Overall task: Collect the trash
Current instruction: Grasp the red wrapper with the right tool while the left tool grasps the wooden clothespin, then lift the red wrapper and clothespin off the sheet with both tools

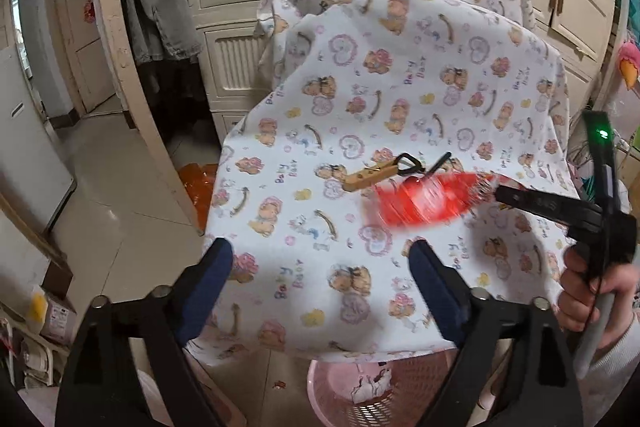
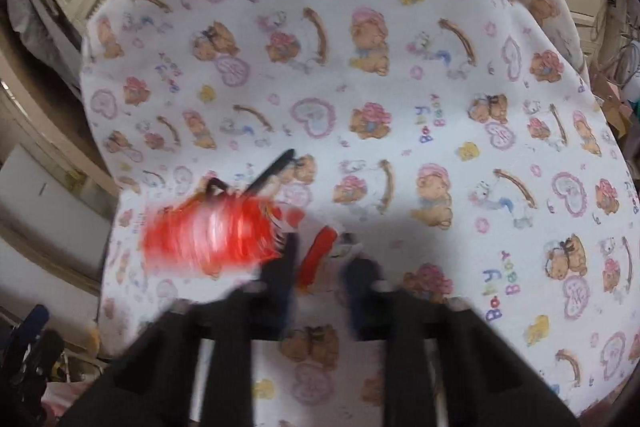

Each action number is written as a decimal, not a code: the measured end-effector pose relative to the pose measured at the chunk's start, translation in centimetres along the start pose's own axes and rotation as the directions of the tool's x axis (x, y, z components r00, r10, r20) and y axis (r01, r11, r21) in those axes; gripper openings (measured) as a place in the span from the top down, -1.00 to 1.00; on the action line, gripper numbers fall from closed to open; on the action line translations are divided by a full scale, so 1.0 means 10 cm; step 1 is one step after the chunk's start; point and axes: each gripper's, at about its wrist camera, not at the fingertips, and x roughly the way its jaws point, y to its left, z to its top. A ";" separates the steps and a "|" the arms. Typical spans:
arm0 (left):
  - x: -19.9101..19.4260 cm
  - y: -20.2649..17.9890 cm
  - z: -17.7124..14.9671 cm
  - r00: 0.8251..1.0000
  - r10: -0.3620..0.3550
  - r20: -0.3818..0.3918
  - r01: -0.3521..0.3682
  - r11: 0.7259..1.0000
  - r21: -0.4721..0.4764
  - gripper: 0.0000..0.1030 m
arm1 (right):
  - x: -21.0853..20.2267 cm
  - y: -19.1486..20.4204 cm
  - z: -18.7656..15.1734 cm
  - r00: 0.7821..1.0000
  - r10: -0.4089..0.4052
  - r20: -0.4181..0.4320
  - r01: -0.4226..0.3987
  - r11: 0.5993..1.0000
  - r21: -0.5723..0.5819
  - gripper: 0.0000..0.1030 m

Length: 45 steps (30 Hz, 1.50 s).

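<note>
A shiny red wrapper (image 1: 420, 201) (image 2: 208, 235), blurred, is just above or on the bear-print cloth (image 1: 360, 87) (image 2: 400, 87) that covers the table. My right gripper (image 1: 500, 193) (image 2: 320, 263) comes in from the right and is shut on the wrapper's crimped end, a red strip of it showing between the fingers. A hand holds that gripper's handle at the right edge of the left wrist view. My left gripper (image 1: 320, 259) hangs open over the cloth's near edge, with nothing between its blue pads.
A wooden clothespin (image 1: 368, 175) with a black wire loop and a black stick-like item (image 1: 438, 163) (image 2: 272, 171) lie beside the wrapper. A pink basket (image 1: 340, 379) holding crumpled paper stands below the table edge. An orange bag (image 1: 196, 187) lies on the tiled floor at left.
</note>
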 end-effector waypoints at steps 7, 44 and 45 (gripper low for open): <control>0.21 -0.01 0.17 0.999 0.045 -0.016 -0.045 0.998 0.042 -0.95 | -0.44 0.09 -0.02 0.991 0.128 0.027 -0.124 0.983 -0.137 0.89; 1.62 -0.34 0.42 0.960 -0.127 -0.250 0.155 0.984 0.093 0.74 | -0.38 -0.01 -0.24 0.982 0.095 -0.160 -0.123 0.976 -0.178 0.84; 1.59 -0.33 0.39 0.956 -0.137 -0.260 0.166 0.982 0.092 0.74 | -0.39 -0.02 -0.24 0.982 0.101 -0.159 -0.128 0.976 -0.175 0.84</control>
